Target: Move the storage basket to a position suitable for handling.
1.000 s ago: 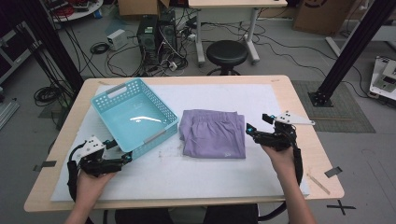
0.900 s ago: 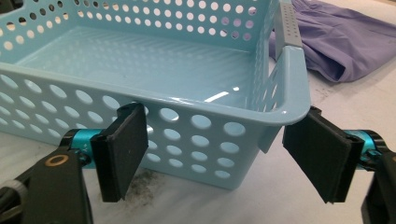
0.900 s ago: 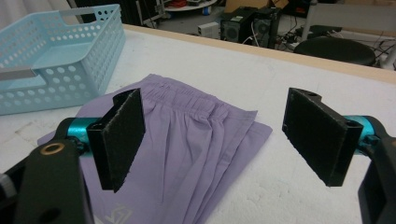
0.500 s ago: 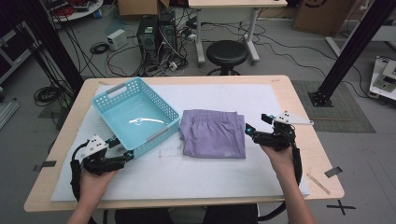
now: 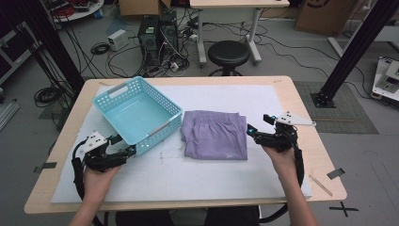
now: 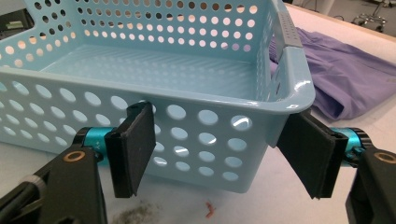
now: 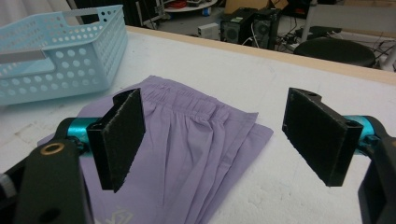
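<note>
A light blue perforated basket (image 5: 137, 113) stands empty at the left of the white mat, turned at an angle. To its right lies a folded purple garment (image 5: 215, 134), flat on the mat. My left gripper (image 5: 129, 149) is open, its jaws on either side of the basket's near corner (image 6: 280, 107) without touching it. In the left gripper view the gripper (image 6: 217, 121) faces the basket wall (image 6: 196, 140). At the garment's right edge my right gripper (image 5: 251, 132) is open and low. In its own view the gripper (image 7: 214, 100) has the garment (image 7: 187, 140) under and ahead of its jaws.
The white mat (image 5: 226, 174) covers most of the wooden table (image 5: 310, 141). A black stool (image 5: 228, 54) stands behind the far edge, with computers and cables on the floor beyond. Bare mat lies in front of the garment and basket.
My left gripper has edged slightly forward toward the basket's near corner. The right gripper, basket and garment have hardly moved.
</note>
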A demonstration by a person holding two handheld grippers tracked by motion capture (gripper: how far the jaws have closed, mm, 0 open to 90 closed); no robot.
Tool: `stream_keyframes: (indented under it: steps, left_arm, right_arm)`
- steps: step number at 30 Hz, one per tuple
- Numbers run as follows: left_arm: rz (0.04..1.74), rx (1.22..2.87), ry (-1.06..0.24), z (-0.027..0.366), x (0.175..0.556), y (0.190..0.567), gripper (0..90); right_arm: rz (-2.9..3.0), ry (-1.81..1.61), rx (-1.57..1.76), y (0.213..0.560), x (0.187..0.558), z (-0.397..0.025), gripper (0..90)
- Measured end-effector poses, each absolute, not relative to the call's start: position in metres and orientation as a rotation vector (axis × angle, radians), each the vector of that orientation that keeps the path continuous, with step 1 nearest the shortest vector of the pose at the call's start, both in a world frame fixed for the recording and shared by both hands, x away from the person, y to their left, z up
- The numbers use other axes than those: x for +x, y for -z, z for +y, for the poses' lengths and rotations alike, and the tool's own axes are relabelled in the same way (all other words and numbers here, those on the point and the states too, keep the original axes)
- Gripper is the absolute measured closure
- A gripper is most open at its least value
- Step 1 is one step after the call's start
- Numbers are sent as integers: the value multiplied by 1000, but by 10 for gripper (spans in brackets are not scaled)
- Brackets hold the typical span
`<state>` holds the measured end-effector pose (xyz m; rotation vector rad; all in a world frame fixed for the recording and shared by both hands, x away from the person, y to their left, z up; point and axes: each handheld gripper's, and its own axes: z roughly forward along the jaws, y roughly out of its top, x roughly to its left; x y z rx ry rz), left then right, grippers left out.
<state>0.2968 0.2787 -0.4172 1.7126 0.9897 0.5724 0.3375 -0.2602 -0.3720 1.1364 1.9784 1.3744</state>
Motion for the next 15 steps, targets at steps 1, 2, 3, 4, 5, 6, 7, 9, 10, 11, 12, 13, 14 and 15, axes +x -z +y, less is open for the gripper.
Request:
stream_keyframes:
  steps: [1, 2, 3, 4, 5, 6, 7, 9, 10, 11, 12, 13, 14, 15]
  left_arm:
    - [994, 1708, -574, 277, 298, 416, 290]
    - [1001, 1700, -571, 276, 298, 415, 290]
    - [1004, 1694, -571, 274, 299, 415, 290]
    - [1007, 1695, -575, 272, 300, 414, 290]
    - [1013, 1691, -574, 270, 301, 414, 290]
    - [1024, 1693, -576, 265, 303, 413, 290]
    - [1029, 1693, -581, 262, 304, 412, 290]
    - [1036, 1693, -583, 260, 305, 412, 290]
    - [1047, 1689, -589, 253, 307, 411, 290]
    - [1047, 1689, -589, 253, 307, 411, 290]
    - [1051, 1687, -585, 250, 308, 411, 288]
    - [1038, 1684, -562, 247, 310, 410, 288]
    - [1032, 1675, -525, 244, 312, 411, 291]
    - [1027, 1673, -502, 236, 315, 413, 293]
  right_arm:
    - [1978, -1377, 1137, 372, 338, -260, 215]
    - [1978, -1377, 1137, 372, 338, -260, 215]
    - [1982, -1377, 1135, 372, 338, -259, 215]
    - [1982, -1377, 1135, 372, 338, -259, 215]
    - [1982, -1376, 1132, 371, 338, -259, 215]
    - [1982, -1375, 1129, 371, 338, -258, 215]
    - [1983, -1376, 1132, 371, 338, -258, 215]
    - [1982, -1377, 1127, 371, 339, -258, 215]
    - [1980, -1382, 1127, 371, 339, -258, 215]
    - [1979, -1382, 1130, 371, 339, -258, 215]
    - [1978, -1383, 1130, 370, 339, -258, 215]
    - [1978, -1383, 1130, 370, 339, -258, 215]
    - [1978, -1384, 1126, 370, 339, -258, 215]
    - [1980, -1379, 1126, 370, 339, -258, 215]
